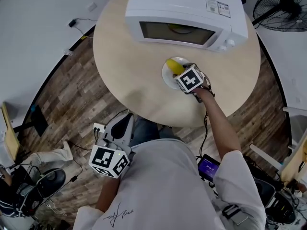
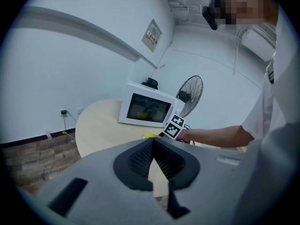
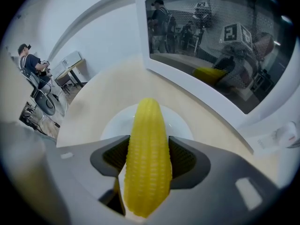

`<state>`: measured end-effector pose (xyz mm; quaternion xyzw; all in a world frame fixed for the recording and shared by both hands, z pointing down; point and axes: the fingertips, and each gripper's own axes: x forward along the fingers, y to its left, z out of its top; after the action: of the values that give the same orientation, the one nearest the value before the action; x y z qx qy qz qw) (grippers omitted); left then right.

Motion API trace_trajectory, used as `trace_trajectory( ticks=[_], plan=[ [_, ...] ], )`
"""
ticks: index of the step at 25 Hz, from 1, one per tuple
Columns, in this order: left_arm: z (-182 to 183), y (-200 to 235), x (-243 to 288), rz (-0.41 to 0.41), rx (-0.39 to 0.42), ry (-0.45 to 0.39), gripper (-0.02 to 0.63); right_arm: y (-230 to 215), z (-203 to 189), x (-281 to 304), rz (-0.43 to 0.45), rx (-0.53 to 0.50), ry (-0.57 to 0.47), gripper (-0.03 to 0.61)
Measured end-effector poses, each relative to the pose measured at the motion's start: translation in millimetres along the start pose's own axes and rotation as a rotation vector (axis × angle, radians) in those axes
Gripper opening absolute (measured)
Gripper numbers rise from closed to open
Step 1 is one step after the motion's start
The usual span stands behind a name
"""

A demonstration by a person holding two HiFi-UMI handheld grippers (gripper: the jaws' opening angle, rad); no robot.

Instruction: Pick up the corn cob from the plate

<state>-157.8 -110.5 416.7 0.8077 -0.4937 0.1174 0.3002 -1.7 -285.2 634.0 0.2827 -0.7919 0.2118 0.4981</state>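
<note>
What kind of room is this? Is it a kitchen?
Probably an office or workroom: the microwave sits on a round table, a standing fan stands nearby, and a person sits by desks further off.

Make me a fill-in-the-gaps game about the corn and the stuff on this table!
The corn cob is coloured ____.
It lies on a white ____ on the round table.
Behind it stands a big white ____.
The corn cob sits between the jaws of the person's ____ tool.
Missing words: yellow; plate; microwave; right.
</note>
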Motion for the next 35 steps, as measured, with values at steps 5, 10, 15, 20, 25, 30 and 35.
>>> trace_trajectory(
  ticks=[5, 10, 15, 20, 25, 30, 35],
  plan=[
    [-1, -4, 1, -0.009, -0.001, 0.002, -0.006, 1, -2, -2, -0.001, 0.025, 0.006, 0.268],
    [-1, -3, 0, -0.006, -0.011, -0.003, -0.006, 1, -4, -4, 0.012, 0.066, 0.002, 0.268],
    [-1, -5, 1, -0.012, -0.014, -0.003, -0.006, 1, -5, -5, 0.015, 0.078, 0.002, 0.268],
    [-2, -7, -1, -0.016, -0.014, -0.013, -0.006, 1, -3, -11, 0.004, 0.093, -0.021, 0.268],
    [-3, -9, -4, -0.016, -0.012, -0.018, -0.006, 1, -2, -16, -0.005, 0.104, -0.036, 0.268],
    [-4, -11, -6, -0.022, -0.008, -0.021, -0.006, 4, -5, -18, -0.011, 0.113, -0.042, 0.268],
    [-5, -14, -6, -0.026, -0.006, -0.023, -0.006, 6, -7, -23, -0.009, 0.143, -0.059, 0.268]
  ],
)
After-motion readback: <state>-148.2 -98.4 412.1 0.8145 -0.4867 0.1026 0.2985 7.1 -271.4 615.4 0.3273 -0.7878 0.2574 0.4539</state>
